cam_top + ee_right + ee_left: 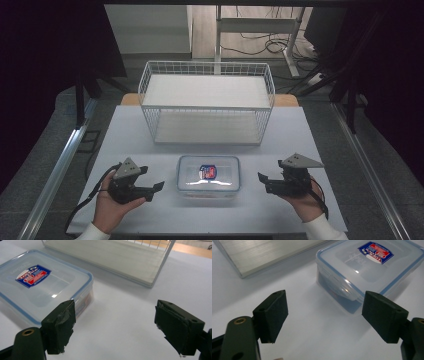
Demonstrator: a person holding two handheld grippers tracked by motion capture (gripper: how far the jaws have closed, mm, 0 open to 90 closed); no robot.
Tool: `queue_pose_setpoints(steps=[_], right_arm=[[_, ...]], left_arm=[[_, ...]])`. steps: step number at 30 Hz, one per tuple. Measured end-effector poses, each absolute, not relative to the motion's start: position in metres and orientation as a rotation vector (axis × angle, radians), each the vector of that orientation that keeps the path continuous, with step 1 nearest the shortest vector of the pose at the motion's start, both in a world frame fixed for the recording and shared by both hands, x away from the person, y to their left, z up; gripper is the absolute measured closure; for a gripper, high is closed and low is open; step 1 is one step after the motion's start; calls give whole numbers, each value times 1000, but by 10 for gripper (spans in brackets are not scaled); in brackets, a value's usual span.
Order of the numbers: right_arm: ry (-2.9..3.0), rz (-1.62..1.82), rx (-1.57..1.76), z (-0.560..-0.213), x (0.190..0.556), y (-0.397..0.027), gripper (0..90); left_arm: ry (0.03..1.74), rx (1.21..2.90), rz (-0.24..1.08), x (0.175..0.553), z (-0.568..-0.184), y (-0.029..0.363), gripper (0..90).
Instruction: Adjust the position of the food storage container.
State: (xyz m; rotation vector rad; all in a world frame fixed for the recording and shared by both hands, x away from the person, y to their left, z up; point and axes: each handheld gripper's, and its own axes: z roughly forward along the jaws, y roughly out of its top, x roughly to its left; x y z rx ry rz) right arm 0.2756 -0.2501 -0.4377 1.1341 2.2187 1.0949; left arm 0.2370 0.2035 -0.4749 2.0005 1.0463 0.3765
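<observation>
Though its clear lid is shut, the lunch box (208,173) hides blurred contents.

**My two handheld grippers, up close**

I see white sleeve cuffs at both wrists. Each hand carries a black gripper: left gripper (152,189), right gripper (264,181), each topped by a grey three-cornered plate, black cables trailing. The pads (62,325) look like dark blocks (the right pair's covering is torn and frayed), with brass-ringed screw holes.

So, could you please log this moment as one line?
left gripper: open, empty | right gripper: open, empty | lidded container: between them, untouched | wire rack: behind
</observation>
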Motion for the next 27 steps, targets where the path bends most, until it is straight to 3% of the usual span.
queue_pose_setpoints(steps=[17, 27], right_arm=[[2258, 1078, 1164, -446, 280, -248, 180], [2244, 1081, 1162, -445, 273, -256, 183]], left_arm=[[1006, 2050, 400, 239, -478, 199, 207], [1034, 1957, 311, 248, -473, 199, 210]])
